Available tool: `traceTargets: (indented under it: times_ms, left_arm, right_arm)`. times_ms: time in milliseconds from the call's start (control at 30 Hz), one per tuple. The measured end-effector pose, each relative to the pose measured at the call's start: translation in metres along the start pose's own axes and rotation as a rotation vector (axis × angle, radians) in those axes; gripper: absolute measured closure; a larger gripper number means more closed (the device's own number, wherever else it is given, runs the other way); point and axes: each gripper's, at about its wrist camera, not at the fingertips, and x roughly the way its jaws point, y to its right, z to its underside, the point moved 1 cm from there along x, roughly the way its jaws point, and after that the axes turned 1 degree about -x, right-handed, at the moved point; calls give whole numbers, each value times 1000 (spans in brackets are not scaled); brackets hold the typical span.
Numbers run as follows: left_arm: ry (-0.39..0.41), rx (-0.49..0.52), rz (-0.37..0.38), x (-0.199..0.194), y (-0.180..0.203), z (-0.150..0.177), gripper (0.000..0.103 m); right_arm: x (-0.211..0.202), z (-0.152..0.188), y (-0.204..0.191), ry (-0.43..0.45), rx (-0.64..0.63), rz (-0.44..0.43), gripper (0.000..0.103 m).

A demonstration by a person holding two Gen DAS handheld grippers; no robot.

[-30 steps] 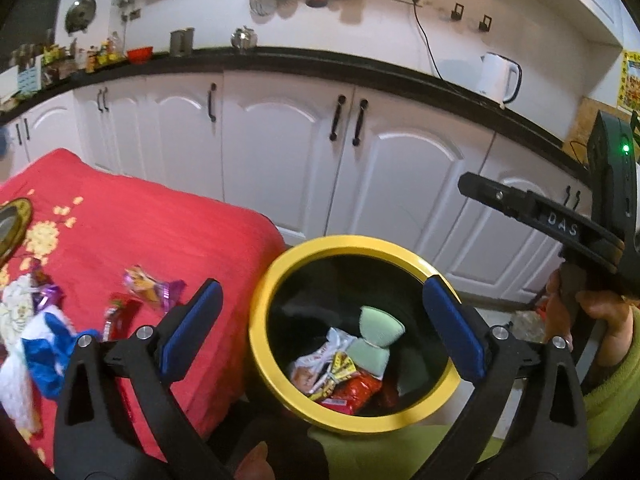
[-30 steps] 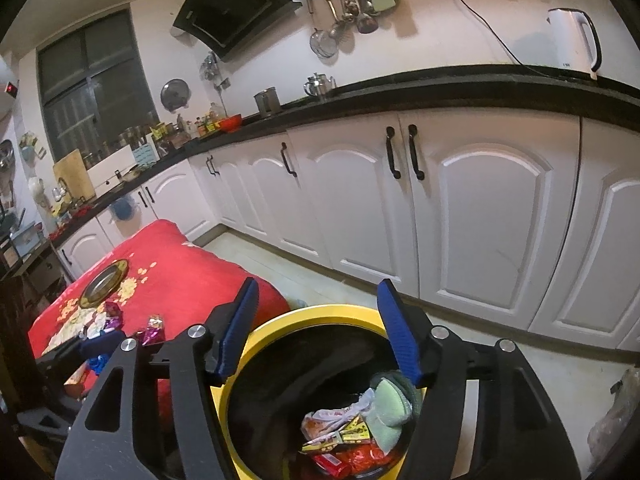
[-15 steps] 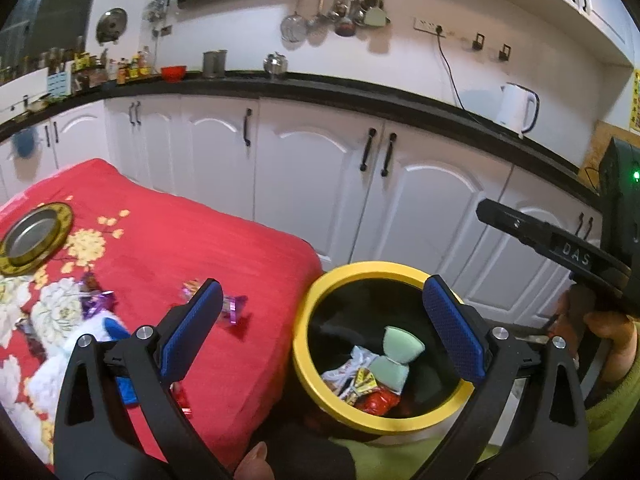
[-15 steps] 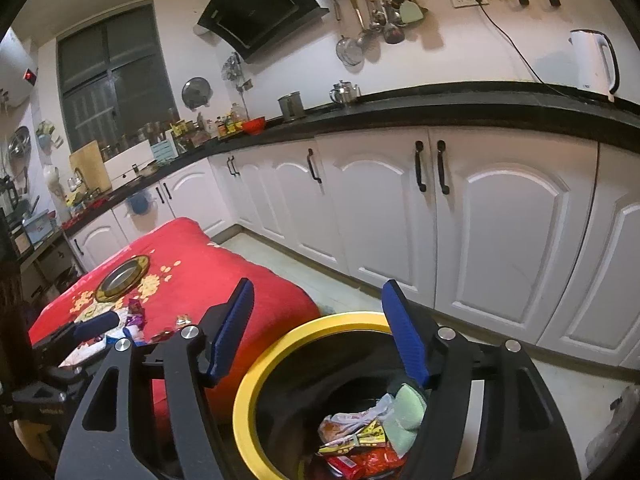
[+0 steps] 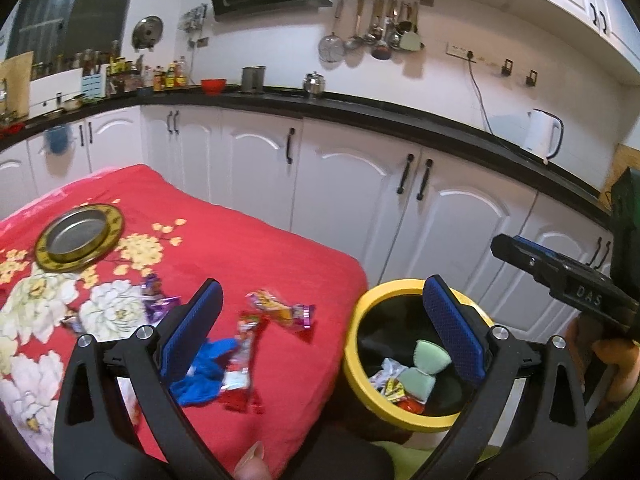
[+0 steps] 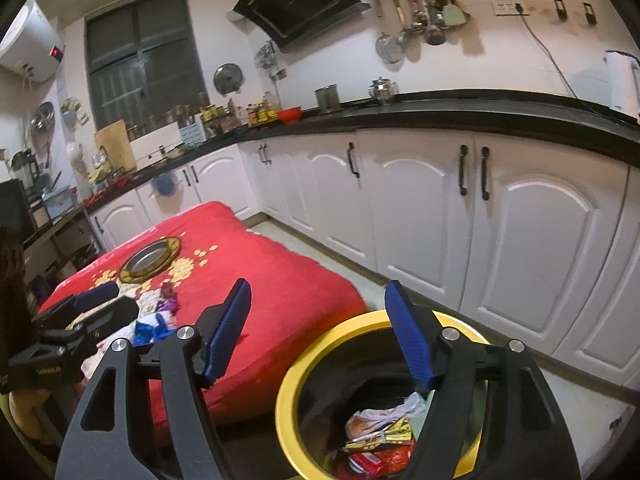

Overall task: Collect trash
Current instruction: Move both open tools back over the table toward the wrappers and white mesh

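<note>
A yellow-rimmed bin (image 5: 362,384) (image 6: 292,392) stands beside the red-covered table (image 5: 260,256) (image 6: 280,280) and holds wrappers and a green sponge (image 5: 420,368). On the cloth lie a red wrapper (image 5: 244,356), an orange candy wrapper (image 5: 280,312), a blue scrap (image 5: 204,372) and purple wrappers (image 5: 158,300). My left gripper (image 5: 324,336) is open and empty, above the table's edge and the bin. My right gripper (image 6: 320,340) is open and empty above the bin. The left gripper also shows in the right wrist view (image 6: 92,300), over the wrappers.
A gold-rimmed metal plate (image 5: 78,236) sits at the far side of the table. White cabinets (image 5: 344,200) under a black counter run behind the table and bin. A white kettle (image 5: 542,134) stands on the counter.
Both grippers have lifted and swung left. The left one has gone from over the bin toward the table, bringing more of the cloth and wrappers into view. Both stay open.
</note>
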Motion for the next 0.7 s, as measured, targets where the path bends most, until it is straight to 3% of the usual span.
traceTargets:
  times_ms: [700]
  left_arm:
    - [49, -62, -134, -38, -74, -9, 11]
  right_arm:
    - [24, 10, -81, -87, -111, -137, 36]
